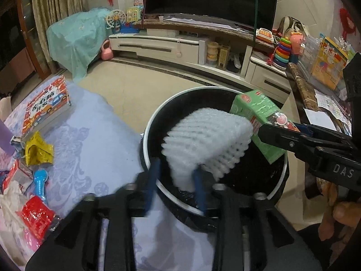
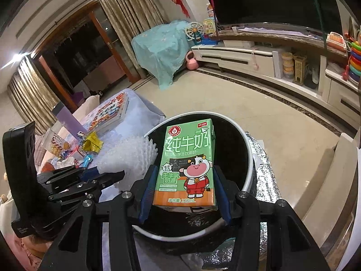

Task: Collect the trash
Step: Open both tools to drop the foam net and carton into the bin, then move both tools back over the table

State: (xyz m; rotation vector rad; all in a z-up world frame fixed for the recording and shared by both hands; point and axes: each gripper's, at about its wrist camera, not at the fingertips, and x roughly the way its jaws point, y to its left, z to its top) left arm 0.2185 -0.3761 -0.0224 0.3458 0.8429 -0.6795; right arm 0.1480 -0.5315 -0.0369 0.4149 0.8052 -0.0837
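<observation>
White foam fruit net point(image 1: 204, 144), seemingly pinched by the left gripper point(image 1: 176, 176), and green milk carton point(image 2: 188, 164), clamped at 3 o'clock by the right gripper point(image 2: 183, 192), should drop centrally inside the black round bin point(image 1: 158, 117), releasing 1 at a time.

Bin point(image 1: 147, 135) mouth crowded: foam net point(image 1: 207, 140) in the left claw point(image 1: 176, 180) fills its near-left part, milk carton point(image 2: 187, 164) in the right claw point(image 2: 183, 194) hangs over the right side, the two just beside each other, so only a dark gap at the far rim stays free. Tabletop point(image 1: 94, 140) between bin and book point(image 1: 47, 110) lies bare, room to pass there; its left edge is cluttered with yellow wrapper point(image 1: 38, 150), blue toy point(image 1: 41, 181), red pack point(image 1: 37, 215) and tissue point(image 1: 10, 201). Right of the bin, a dark counter point(image 1: 302, 85) stands close.
</observation>
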